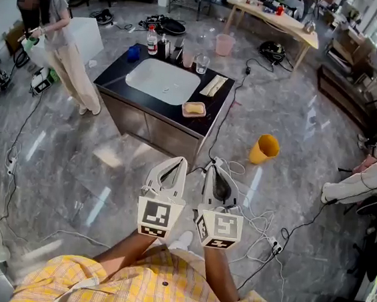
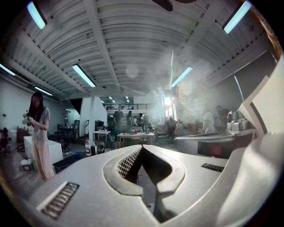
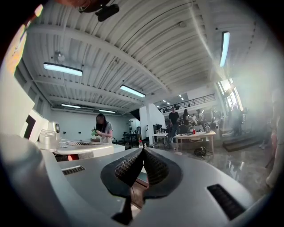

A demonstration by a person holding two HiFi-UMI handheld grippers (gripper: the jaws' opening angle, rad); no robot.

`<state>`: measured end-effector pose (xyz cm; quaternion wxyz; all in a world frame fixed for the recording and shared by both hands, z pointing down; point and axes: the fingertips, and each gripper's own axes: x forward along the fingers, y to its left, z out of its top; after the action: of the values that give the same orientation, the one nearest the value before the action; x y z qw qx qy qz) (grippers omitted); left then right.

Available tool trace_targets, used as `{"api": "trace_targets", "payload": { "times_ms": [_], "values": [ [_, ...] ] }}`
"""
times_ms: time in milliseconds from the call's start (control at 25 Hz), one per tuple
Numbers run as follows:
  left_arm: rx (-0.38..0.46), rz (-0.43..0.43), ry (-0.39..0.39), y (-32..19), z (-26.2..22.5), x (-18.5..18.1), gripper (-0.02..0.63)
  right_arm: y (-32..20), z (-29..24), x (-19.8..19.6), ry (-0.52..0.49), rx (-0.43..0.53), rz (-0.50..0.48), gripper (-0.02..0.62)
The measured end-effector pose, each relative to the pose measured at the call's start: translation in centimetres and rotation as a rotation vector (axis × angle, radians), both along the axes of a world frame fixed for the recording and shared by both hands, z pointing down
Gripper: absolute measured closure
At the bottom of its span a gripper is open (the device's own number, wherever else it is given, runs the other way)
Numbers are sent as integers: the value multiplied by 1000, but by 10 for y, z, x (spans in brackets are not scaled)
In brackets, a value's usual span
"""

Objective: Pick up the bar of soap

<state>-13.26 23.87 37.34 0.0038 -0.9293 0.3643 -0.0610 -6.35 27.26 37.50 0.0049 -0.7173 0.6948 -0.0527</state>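
Observation:
The bar of soap (image 1: pixel 194 108) is pale orange and lies in a small dish (image 1: pixel 184 112) on the near right corner of the dark sink counter (image 1: pixel 114 71) in the head view. Both grippers are held side by side well short of the counter, over the floor. My left gripper (image 1: pixel 185 160) and my right gripper (image 1: pixel 207 167) point toward the counter. In the left gripper view the left gripper's (image 2: pixel 141 147) tips meet with nothing between them. The right gripper's (image 3: pixel 143 150) tips meet too, empty.
A white basin (image 1: pixel 162 80) is set in the counter, with bottles (image 1: pixel 152 40), a glass (image 1: pixel 201 64) and a folded cloth (image 1: pixel 213 85) around it. A person (image 1: pixel 59 46) stands at its left. A yellow bucket (image 1: pixel 264 149) and cables (image 1: pixel 255 221) lie on the floor to the right.

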Motion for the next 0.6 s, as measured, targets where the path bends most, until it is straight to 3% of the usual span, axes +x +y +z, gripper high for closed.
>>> {"api": "trace_targets", "payload": {
  "times_ms": [240,600],
  "values": [
    [-6,-19,-13,0,-1,17,595,-2,-3,12,-15,-17,-38,577],
    [-13,-94,-19,-14,7,52,595,-15,10,64,-25,-30,-66,577]
  ]
}}
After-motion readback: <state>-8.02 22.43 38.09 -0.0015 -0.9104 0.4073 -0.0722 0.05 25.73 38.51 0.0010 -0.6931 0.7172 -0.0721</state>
